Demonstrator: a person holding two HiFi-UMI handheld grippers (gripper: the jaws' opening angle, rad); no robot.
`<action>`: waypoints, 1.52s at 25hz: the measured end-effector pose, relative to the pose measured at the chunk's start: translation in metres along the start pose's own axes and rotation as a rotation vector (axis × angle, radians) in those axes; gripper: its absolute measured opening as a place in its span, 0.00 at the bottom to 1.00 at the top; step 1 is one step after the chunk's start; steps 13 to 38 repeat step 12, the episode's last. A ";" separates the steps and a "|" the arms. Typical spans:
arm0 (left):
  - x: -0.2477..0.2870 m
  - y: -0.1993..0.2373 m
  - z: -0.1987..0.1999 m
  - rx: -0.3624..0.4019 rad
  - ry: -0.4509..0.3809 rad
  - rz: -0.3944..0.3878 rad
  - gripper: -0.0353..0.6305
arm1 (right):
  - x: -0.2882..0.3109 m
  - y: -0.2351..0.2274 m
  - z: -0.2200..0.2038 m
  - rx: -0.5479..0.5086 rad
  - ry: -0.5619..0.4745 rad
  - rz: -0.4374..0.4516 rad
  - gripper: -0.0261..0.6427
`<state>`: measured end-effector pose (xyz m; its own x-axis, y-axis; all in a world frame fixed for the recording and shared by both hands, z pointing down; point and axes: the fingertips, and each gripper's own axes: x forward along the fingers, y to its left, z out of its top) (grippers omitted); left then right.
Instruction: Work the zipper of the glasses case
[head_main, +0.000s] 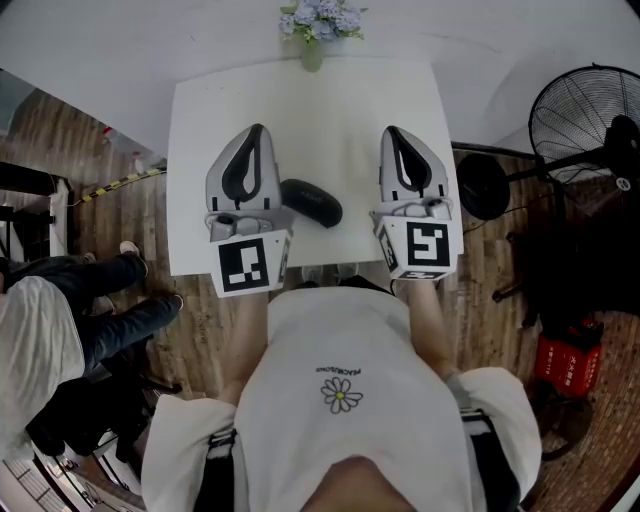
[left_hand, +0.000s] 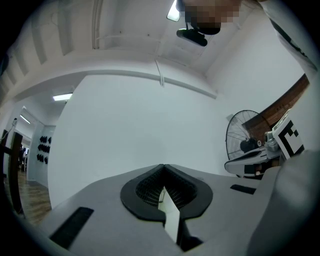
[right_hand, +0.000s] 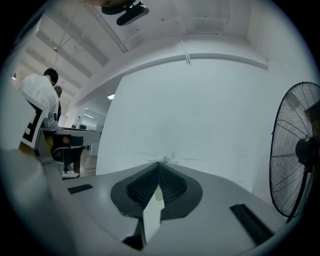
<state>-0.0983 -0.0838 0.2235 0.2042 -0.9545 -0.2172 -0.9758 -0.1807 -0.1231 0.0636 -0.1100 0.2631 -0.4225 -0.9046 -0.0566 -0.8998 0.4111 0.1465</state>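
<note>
A black oval glasses case (head_main: 312, 202) lies on the white table (head_main: 200, 120), near its front edge, between my two grippers. In the head view my left gripper (head_main: 259, 130) is held above the table just left of the case, shut and holding nothing. My right gripper (head_main: 391, 132) hovers to the right of the case, also shut and empty. Both point away from me, about level. The left gripper view shows its closed tips (left_hand: 162, 166) against a white wall; the right gripper view shows its closed tips (right_hand: 158, 163) the same way. The case is out of both gripper views.
A vase of pale blue flowers (head_main: 318, 28) stands at the table's far edge. A black standing fan (head_main: 585, 112) is on the wooden floor to the right, with a red box (head_main: 568, 360) near it. A seated person's legs (head_main: 95, 295) are at the left.
</note>
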 end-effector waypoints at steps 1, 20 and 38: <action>-0.001 0.001 0.000 0.001 -0.001 0.003 0.08 | 0.000 0.000 0.000 -0.002 0.001 0.003 0.05; -0.002 0.010 0.000 0.018 -0.001 0.029 0.08 | 0.001 0.001 -0.007 -0.009 0.021 0.020 0.05; -0.002 0.010 0.000 0.018 -0.001 0.029 0.08 | 0.001 0.001 -0.007 -0.009 0.021 0.020 0.05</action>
